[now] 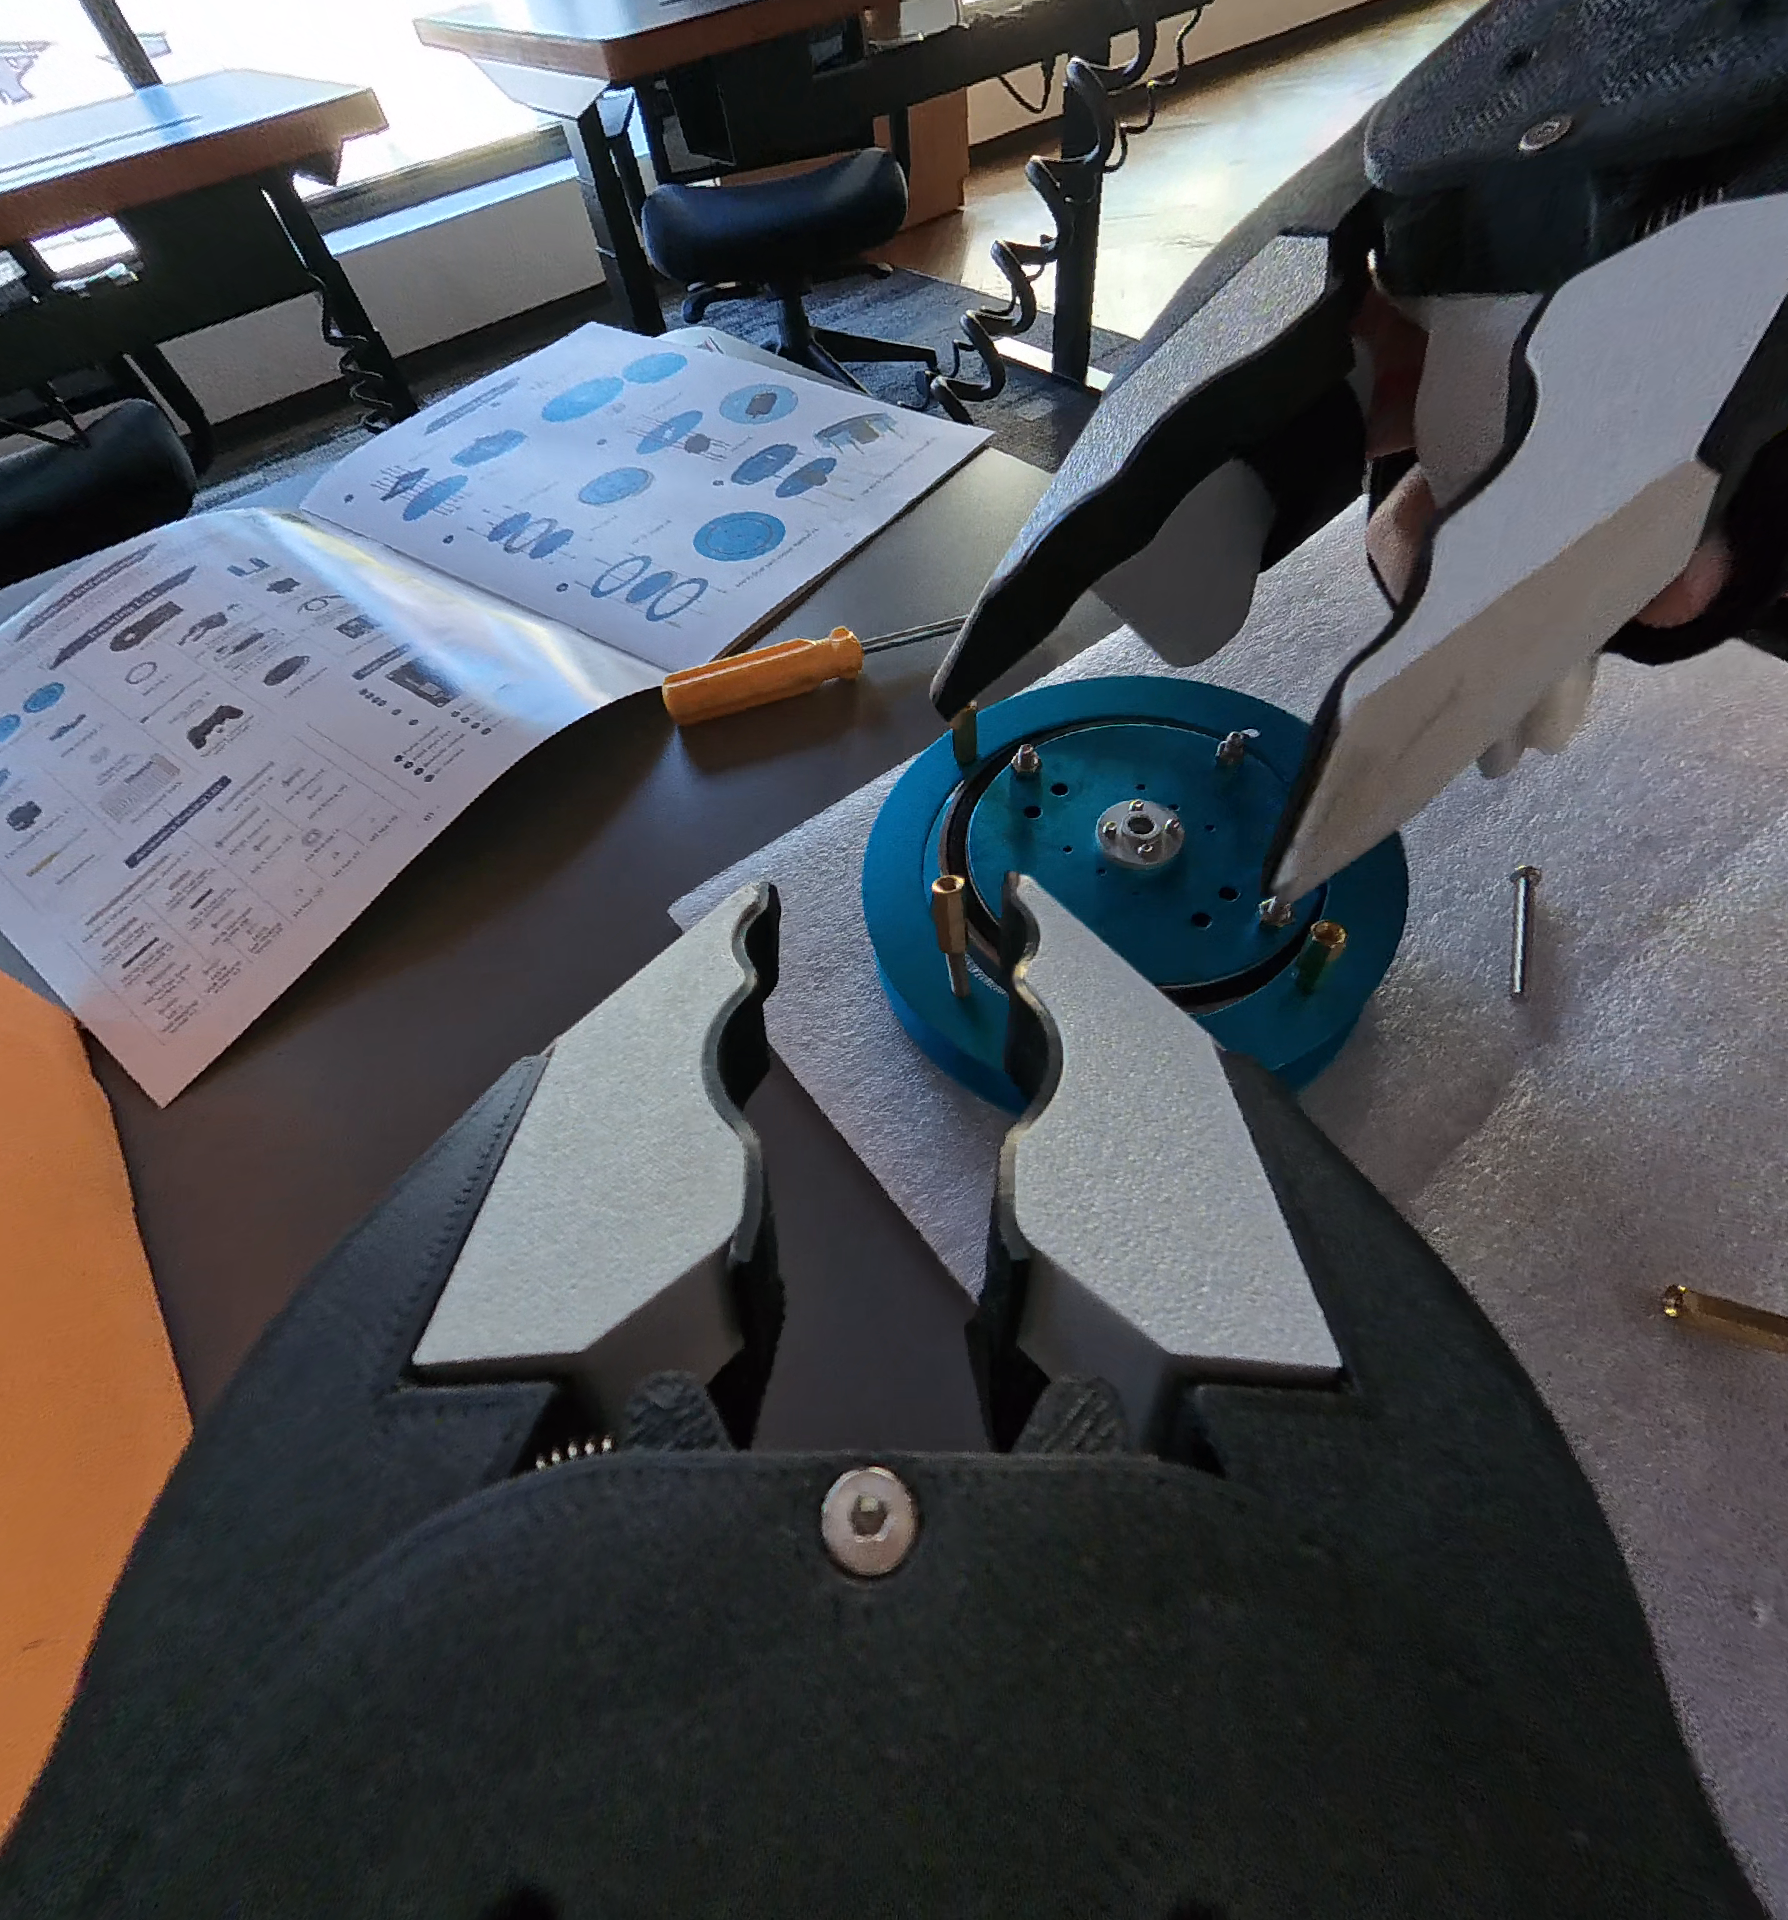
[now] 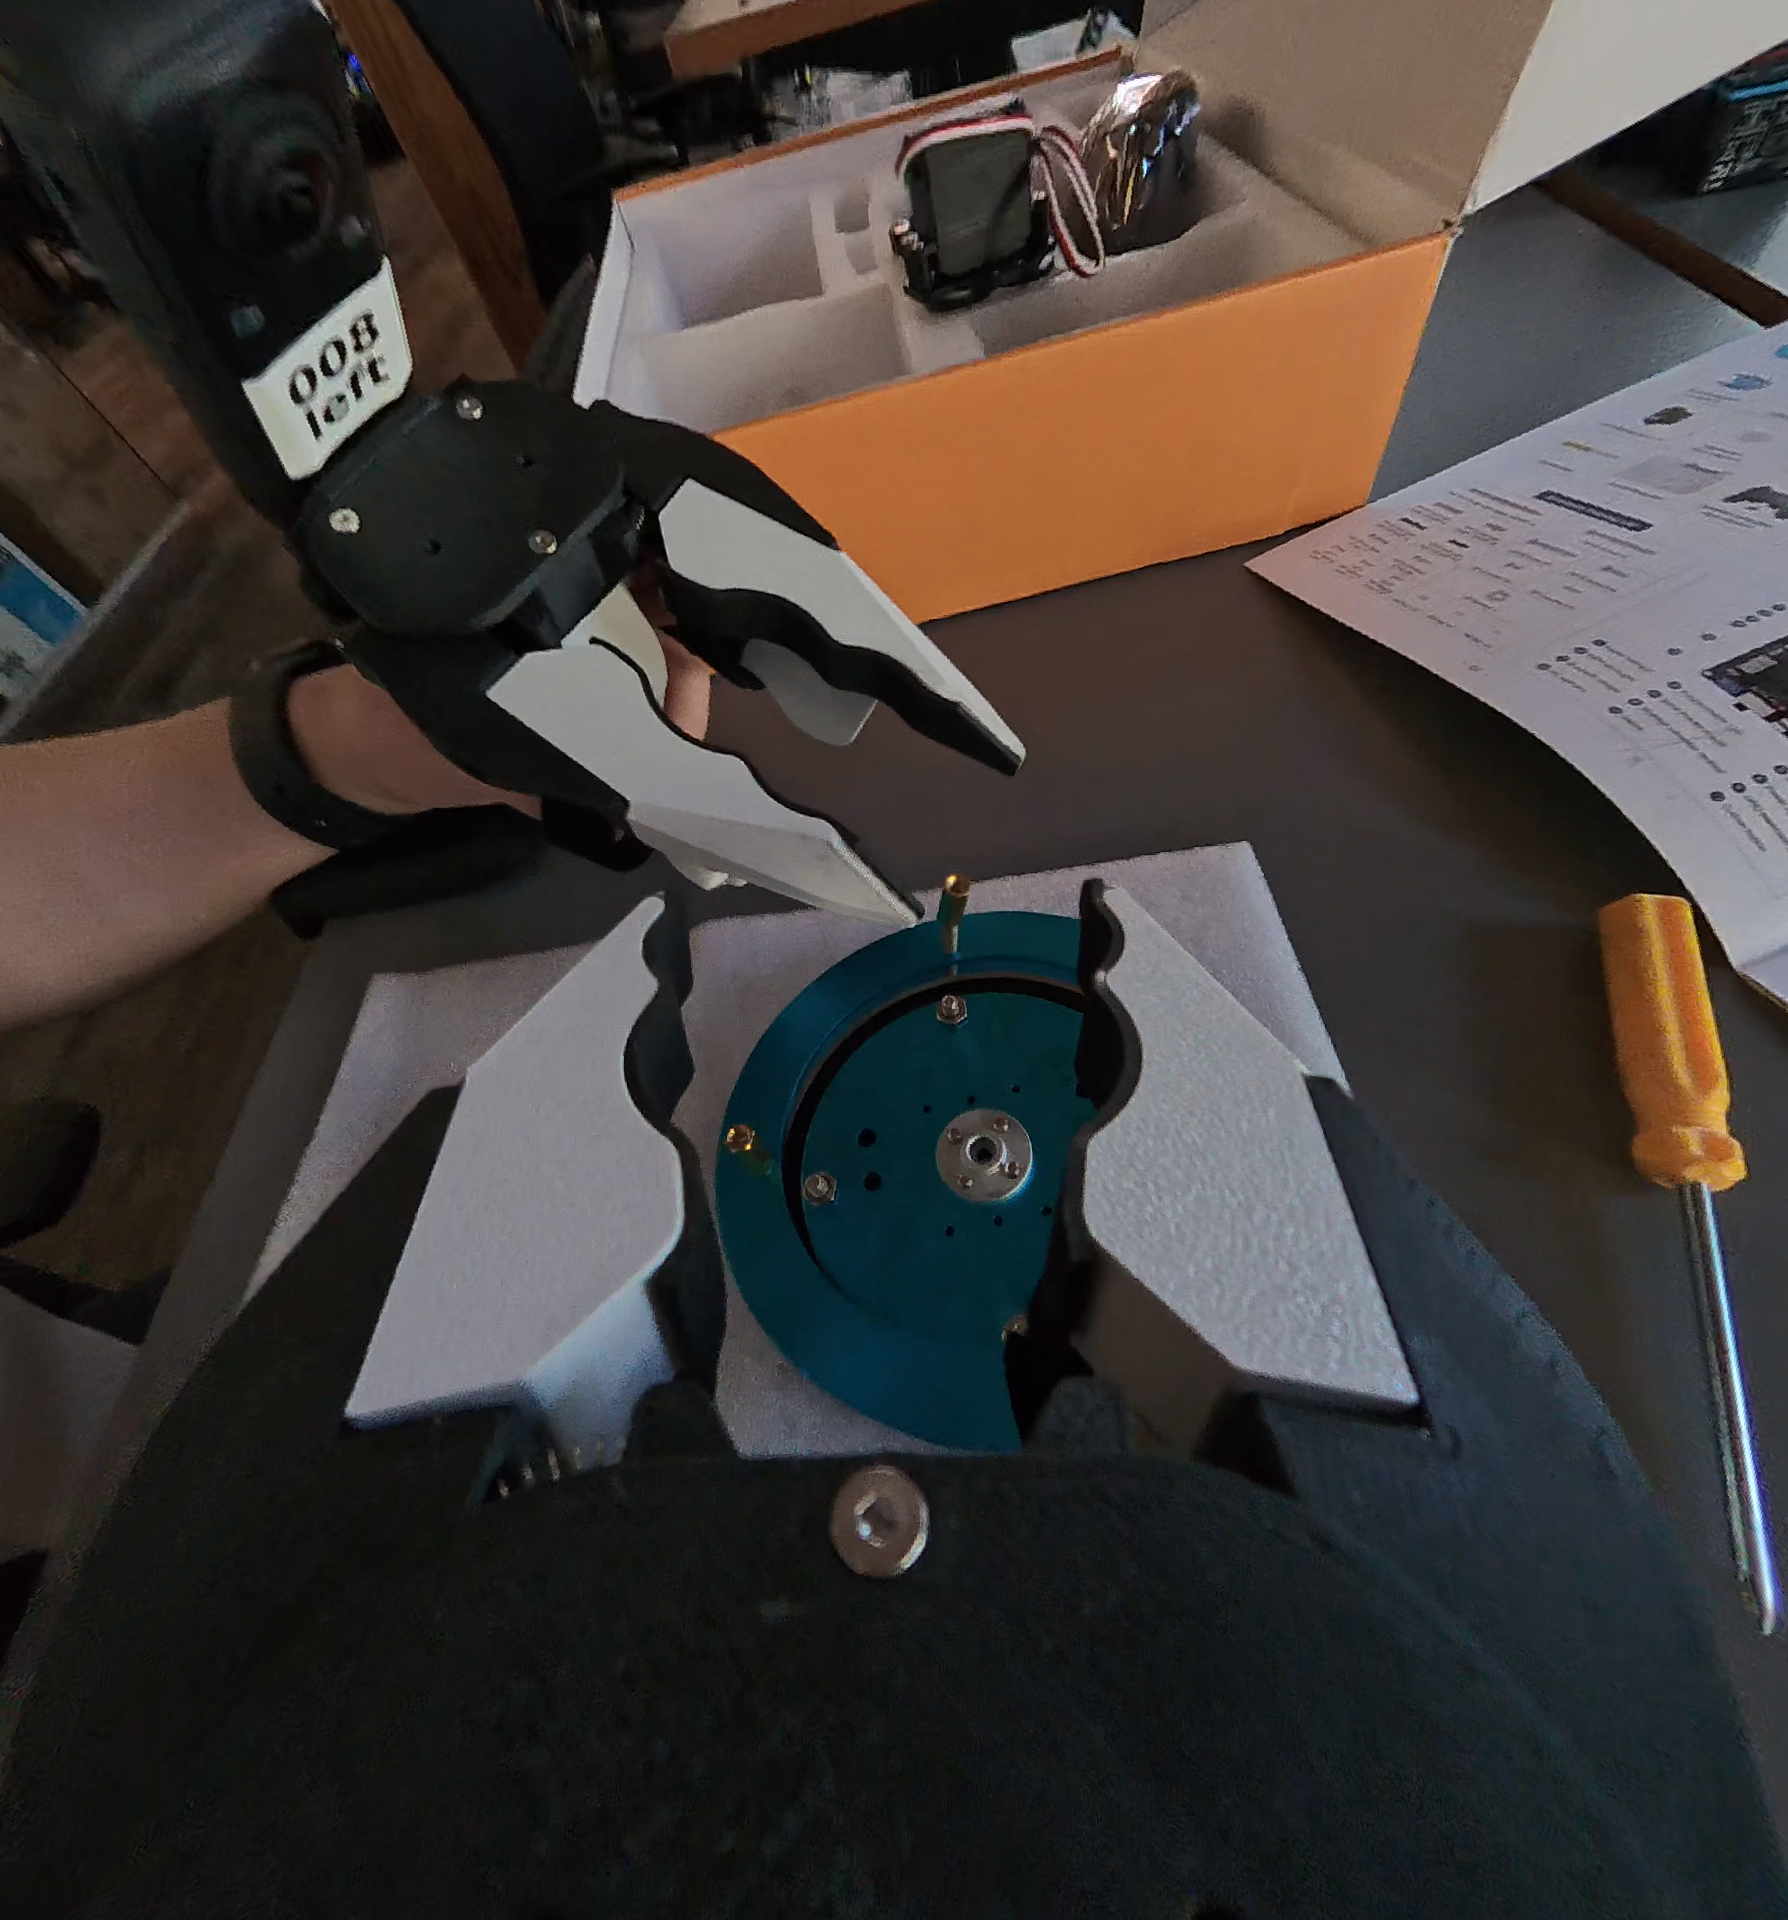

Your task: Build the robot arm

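Claws agape, empty: left claw [image 1: 890, 914], labelled [image 2: 329, 364], beside blue disc [image 2: 900, 1174]; right claw [image 2: 879, 914] seemingly straddling it.

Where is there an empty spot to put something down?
The dark table is bare between the orange box, the booklet and the foam sheet. The foam beyond the loose screw is open too. It is crowded at the blue disc, where both grippers' fingers reach in.

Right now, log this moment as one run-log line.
left gripper: open, beside blue disc | right gripper: open over disc | orange screwdriver, loose screw: untouched
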A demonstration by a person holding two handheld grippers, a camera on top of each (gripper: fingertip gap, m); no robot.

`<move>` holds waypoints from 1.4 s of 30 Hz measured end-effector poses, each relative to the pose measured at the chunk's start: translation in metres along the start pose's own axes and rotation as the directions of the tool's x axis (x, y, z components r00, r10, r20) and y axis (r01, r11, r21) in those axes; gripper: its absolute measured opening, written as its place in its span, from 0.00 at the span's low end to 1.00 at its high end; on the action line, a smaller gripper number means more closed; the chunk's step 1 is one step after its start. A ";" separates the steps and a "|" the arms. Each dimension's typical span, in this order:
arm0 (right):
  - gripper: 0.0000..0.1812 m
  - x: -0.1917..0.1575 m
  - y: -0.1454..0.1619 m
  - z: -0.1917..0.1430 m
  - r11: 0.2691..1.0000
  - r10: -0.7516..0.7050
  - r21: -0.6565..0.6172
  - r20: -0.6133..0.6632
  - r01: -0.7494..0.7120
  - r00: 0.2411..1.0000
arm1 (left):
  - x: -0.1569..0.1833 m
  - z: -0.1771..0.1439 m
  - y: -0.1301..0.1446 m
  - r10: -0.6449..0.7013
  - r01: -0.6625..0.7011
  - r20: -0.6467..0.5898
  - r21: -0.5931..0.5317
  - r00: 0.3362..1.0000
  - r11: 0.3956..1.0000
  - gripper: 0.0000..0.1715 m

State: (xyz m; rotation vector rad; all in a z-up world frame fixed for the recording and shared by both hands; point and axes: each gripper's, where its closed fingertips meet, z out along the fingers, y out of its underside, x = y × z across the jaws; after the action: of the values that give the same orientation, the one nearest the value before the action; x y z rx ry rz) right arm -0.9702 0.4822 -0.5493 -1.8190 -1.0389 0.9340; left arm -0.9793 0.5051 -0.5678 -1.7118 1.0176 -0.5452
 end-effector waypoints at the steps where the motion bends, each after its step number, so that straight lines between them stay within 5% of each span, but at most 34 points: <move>1: 0.41 -0.001 0.002 0.002 1.000 -0.014 -0.020 -0.003 0.014 1.000 | 0.000 0.000 0.000 0.002 -0.002 0.003 -0.001 1.000 1.000 0.24; 12: 0.36 -0.007 0.020 0.028 0.982 0.034 -0.189 0.037 -0.027 0.999 | -0.001 -0.002 0.009 0.014 -0.013 0.014 -0.042 1.000 0.999 0.23; 42: 0.36 -0.016 0.026 0.029 0.970 0.050 -0.239 0.055 -0.036 0.997 | -0.008 -0.001 0.016 0.006 -0.003 0.042 -0.078 0.999 0.997 0.20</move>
State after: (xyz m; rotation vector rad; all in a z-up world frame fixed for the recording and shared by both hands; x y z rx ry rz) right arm -0.9943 0.4681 -0.5811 -2.0272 -1.1963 0.9279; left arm -0.9900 0.5100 -0.5811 -1.7819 1.0236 -0.4700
